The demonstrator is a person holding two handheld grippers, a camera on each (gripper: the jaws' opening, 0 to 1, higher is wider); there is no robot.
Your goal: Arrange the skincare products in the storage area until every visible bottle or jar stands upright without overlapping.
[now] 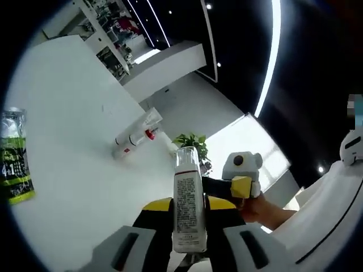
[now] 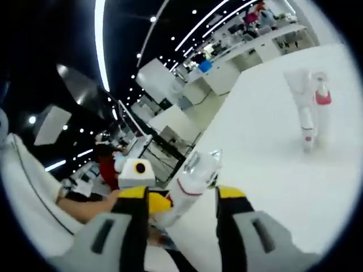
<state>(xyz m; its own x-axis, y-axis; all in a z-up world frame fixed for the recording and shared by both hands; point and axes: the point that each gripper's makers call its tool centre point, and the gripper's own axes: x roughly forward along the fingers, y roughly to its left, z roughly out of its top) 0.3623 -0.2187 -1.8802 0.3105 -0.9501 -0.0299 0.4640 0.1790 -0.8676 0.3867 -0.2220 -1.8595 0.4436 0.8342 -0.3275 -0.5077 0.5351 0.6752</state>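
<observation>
A white bottle [image 1: 189, 211] with a clear cap and small print on its label stands upright between my left gripper's [image 1: 189, 207] yellow-tipped jaws, which are shut on it. In the right gripper view the same bottle [image 2: 193, 181] leans in from the left, held by the left gripper [image 2: 136, 173]. My right gripper [image 2: 182, 195] is open, its jaws standing wide to either side of the bottle. Two more white products [image 1: 135, 136], one with a red cap, stand close together farther off on the white table [image 1: 68, 113]; they also show in the right gripper view [image 2: 309, 107].
A green and silver pack [image 1: 14, 156] stands at the table's left side. A potted plant [image 1: 193, 143] sits past the table's edge. The right gripper [image 1: 243, 180], held by a hand [image 1: 262, 208], comes in from the right. Desks and shelves lie beyond.
</observation>
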